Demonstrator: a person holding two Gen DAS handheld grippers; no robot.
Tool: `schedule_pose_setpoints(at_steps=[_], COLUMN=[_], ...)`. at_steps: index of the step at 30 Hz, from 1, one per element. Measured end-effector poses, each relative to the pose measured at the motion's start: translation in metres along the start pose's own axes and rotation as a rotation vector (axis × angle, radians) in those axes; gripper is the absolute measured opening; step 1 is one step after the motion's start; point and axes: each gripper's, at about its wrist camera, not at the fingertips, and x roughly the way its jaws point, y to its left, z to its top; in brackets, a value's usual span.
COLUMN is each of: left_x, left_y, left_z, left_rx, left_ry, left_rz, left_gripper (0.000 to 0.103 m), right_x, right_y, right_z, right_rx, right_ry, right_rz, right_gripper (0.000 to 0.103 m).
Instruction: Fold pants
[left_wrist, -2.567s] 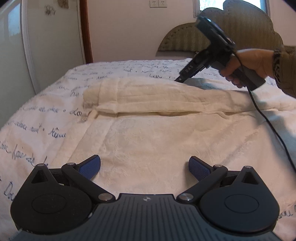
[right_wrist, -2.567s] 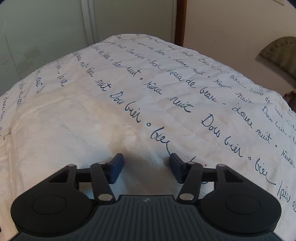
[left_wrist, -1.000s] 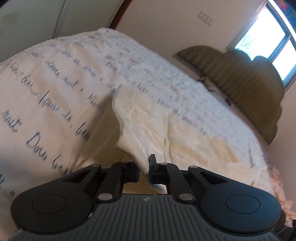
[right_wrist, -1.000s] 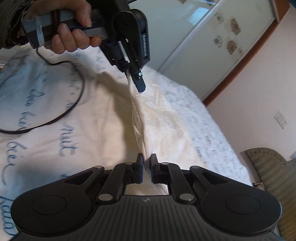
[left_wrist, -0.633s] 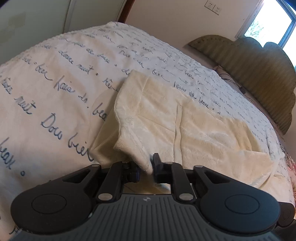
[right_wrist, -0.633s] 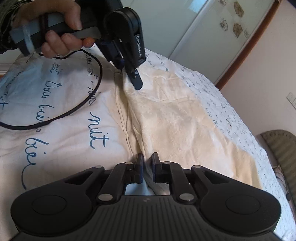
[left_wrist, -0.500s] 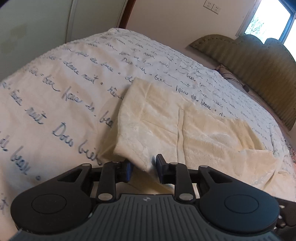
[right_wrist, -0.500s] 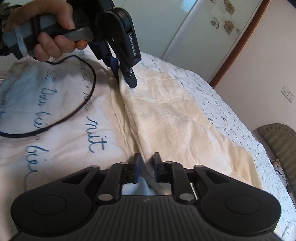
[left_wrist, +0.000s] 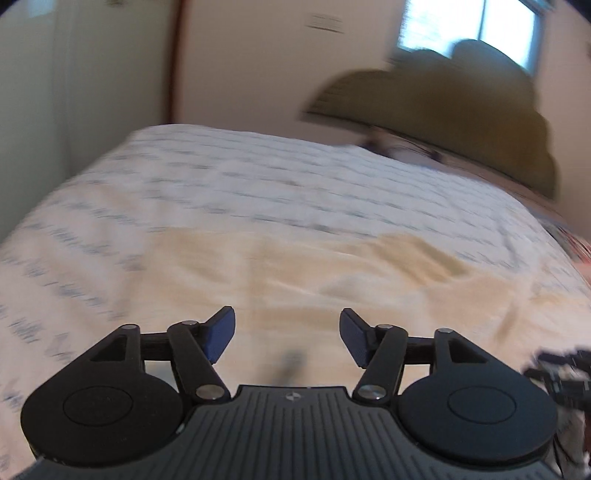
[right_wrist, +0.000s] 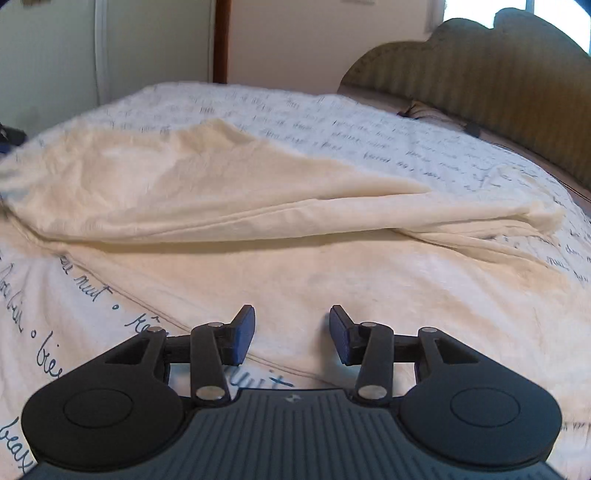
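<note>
I'm seeing the cream pants (right_wrist: 229, 192) lying folded on the bed (right_wrist: 369, 122), long axis running left-right across my view; left gripper (left_wrist: 287, 334) and right gripper (right_wrist: 291, 332) are both hovering released, holding nothing.

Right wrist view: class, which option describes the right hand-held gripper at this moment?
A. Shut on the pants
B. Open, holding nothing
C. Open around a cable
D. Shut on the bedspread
B: the right hand-held gripper has its jaws spread with only the bedspread showing between them, while the pants lie folded farther off.
</note>
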Motion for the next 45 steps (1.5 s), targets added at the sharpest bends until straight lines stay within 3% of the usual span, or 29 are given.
schedule_pose_setpoints(at_steps=[2, 6, 10, 15, 19, 25, 27, 29, 31, 39, 45], left_x=[0.015, 0.031, 0.045, 0.078, 0.091, 0.102, 0.103, 0.103, 0.103, 0.107, 0.105], left_y=[-0.035, -0.102, -0.152, -0.188, -0.186, -0.169, -0.165, -0.164, -0.166, -0.165, -0.173], left_z=[-0.002, -0.019, -0.046, -0.083, -0.09, -0.092, -0.09, -0.087, -0.087, -0.086, -0.085], left_rx=[0.095, 0.306, 0.487, 0.578, 0.545, 0.457, 0.433, 0.423, 0.428, 0.432, 0.469], left_ry=[0.013, 0.003, -0.044, -0.025, -0.038, -0.038, -0.029, -0.025, -0.028, -0.029, -0.031], left_rz=[-0.064, -0.197, -0.333, -0.443, -0.471, -0.55, -0.571, -0.577, -0.576, -0.578, -0.536], left_gripper=[0.067, 0.068, 0.069, 0.066, 0.064, 0.066, 0.067, 0.068, 0.07, 0.074, 0.074], right_x=[-0.011, -0.014, 0.011, 0.08, 0.139, 0.204, 0.199, 0.186, 0.167, 0.065, 0.011], right_y=[-0.011, -0.046, -0.108, -0.16, -0.187, -0.216, -0.221, -0.23, -0.239, -0.279, -0.299], right_z=[0.006, 0.035, 0.072, 0.123, 0.15, 0.153, 0.148, 0.143, 0.135, 0.072, 0.013], right_rx=[0.063, 0.129, 0.282, 0.288, 0.286, 0.273, 0.299, 0.366, 0.457, 0.889, 1.074], right_ry=[-0.054, -0.168, -0.208, -0.119, 0.0, 0.2, 0.166, 0.117, 0.043, -0.272, -0.353], right_rz=[-0.009, -0.189, -0.222, -0.321, -0.388, -0.563, -0.551, -0.518, -0.502, -0.324, -0.27], right_gripper=[0.044, 0.044, 0.044, 0.044, 0.044, 0.044, 0.04, 0.018, 0.012, 0.008, 0.009])
